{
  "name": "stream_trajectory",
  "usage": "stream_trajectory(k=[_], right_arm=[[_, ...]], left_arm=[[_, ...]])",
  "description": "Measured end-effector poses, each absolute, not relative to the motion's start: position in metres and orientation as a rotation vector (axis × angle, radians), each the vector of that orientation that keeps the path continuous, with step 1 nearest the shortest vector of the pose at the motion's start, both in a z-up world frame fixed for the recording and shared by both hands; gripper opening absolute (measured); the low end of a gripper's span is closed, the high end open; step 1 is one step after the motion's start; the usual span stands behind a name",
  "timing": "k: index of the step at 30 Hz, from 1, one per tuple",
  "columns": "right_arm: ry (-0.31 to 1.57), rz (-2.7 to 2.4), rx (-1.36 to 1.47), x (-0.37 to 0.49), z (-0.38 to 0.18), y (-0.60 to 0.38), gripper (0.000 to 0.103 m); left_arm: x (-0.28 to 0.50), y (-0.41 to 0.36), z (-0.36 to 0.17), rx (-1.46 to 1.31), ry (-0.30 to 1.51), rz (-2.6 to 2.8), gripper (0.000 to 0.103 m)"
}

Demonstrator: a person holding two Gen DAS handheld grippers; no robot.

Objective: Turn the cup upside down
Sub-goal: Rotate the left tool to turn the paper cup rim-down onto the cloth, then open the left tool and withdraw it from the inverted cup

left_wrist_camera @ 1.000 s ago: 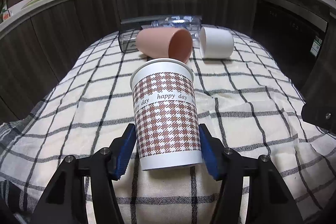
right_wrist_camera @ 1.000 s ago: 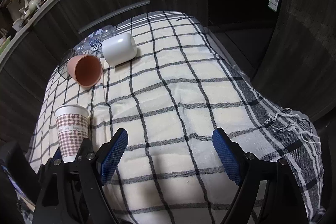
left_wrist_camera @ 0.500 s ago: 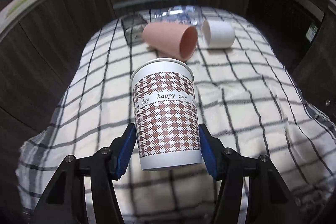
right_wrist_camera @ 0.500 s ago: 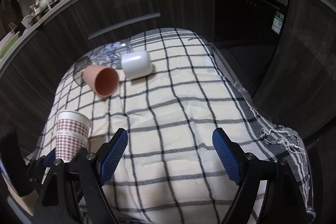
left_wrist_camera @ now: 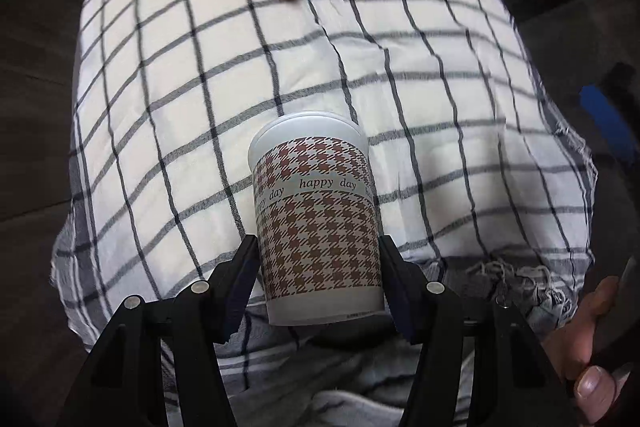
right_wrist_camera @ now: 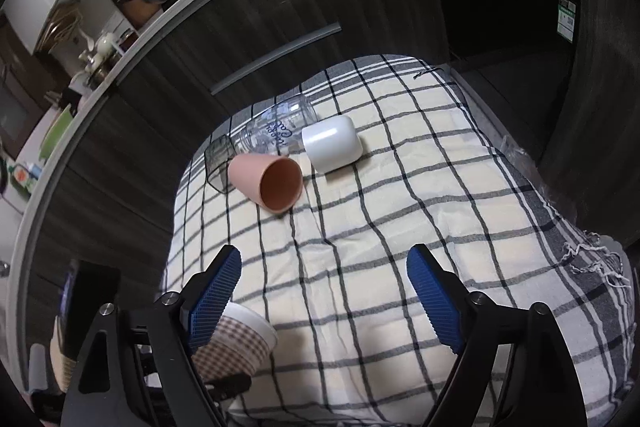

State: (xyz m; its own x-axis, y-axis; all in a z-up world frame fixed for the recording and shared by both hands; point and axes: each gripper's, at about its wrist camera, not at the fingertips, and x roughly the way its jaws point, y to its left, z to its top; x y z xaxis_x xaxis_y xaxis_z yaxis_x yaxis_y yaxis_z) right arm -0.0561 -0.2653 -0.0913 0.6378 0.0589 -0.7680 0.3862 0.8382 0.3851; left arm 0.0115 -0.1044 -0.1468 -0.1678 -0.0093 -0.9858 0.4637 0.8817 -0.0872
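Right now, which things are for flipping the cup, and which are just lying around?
For the job:
- paper cup with brown houndstooth pattern
- left claw, shut on it

Just lying around:
- pink plastic cup on its side
- white cup on its side
- clear bottle
- checked cloth
- right claw, open

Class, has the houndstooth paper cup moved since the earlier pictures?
Yes. In the right wrist view, the houndstooth paper cup has tipped from upright toward its side, and has dropped lower relative to the pink cup.
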Motion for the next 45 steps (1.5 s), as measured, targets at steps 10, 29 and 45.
stream_trajectory(k=[10,29,45], right_arm=[[0.918,-0.235,0.575,-0.028,-0.104,-0.284,0.087],[0.941,-0.252,0.562,-0.009,-0.112,-0.293,0.087],[0.791,-0.294,0.385,-0.061,-0.050,-0.258,0.087]], left_arm=[[0.045,-0.130,-0.186,0.384,1.932,-0.360,0.058],[0.051,-0.129,-0.169,0.390,1.822,-0.369,0.072],[0.007,-0.077,-0.093,0.195,1.416,-0.378,0.072]])
